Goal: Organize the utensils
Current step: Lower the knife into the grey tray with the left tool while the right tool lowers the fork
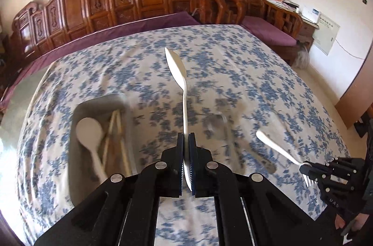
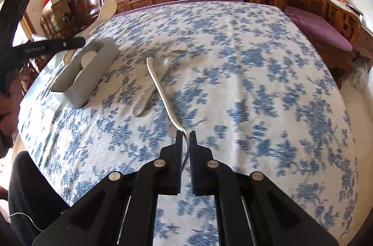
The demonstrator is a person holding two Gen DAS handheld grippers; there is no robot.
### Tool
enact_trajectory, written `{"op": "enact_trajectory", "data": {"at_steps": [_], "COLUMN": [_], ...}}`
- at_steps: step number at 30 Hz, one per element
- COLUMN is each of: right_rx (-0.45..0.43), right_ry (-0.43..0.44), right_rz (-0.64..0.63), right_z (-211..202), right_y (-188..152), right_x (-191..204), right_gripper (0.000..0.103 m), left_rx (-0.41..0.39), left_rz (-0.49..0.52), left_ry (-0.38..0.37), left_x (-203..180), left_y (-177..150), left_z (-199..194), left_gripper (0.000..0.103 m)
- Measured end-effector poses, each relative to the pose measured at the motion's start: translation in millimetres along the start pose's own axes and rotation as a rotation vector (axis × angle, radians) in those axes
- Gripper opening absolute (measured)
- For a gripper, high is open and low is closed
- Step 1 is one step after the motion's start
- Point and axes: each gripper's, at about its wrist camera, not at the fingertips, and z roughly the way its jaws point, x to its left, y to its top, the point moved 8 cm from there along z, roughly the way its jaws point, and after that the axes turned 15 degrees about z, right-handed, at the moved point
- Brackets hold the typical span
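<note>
Your left fingers (image 1: 186, 141) clamp a white spoon (image 1: 178, 70), your right fingers (image 2: 186, 137) a fork (image 2: 160, 87). The tray (image 1: 77, 176) on the table already holds a spoon and chopsticks (image 1: 116, 129); both held pieces remain.

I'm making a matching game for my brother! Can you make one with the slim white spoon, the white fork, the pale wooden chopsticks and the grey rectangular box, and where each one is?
Things:
1. slim white spoon
2. white fork
3. pale wooden chopsticks
4. grey rectangular box

Places:
A. on the blue-flowered tablecloth
B. clamped in the right gripper
C. inside the grey rectangular box
D. clamped in the left gripper

Pairs: 1-D, 2-B, 3-C, 4-A
</note>
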Motion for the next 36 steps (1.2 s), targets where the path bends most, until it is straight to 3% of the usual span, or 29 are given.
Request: {"op": "enact_trajectory", "data": {"at_steps": [18,29,36], "right_rx": [0.036,0.049,0.027], "right_ry": [0.048,0.053,0.099], "right_rz": [-0.020,-0.023,-0.042], "right_z": [31,42,37], "right_y": [8,12,33], "right_x": [65,90,128], "right_gripper": [0.007,0.007,0.007], "left_rx": [0.078,0.101,0.052], "left_rz": [-0.111,-0.165,-0.158], "left_ry": [0.036,0.012,0.013], "left_x": [96,114,118], "left_y": [-59,-81,-79], "left_z": [27,53,37], "left_gripper": [0.003,0.003,0.009]}}
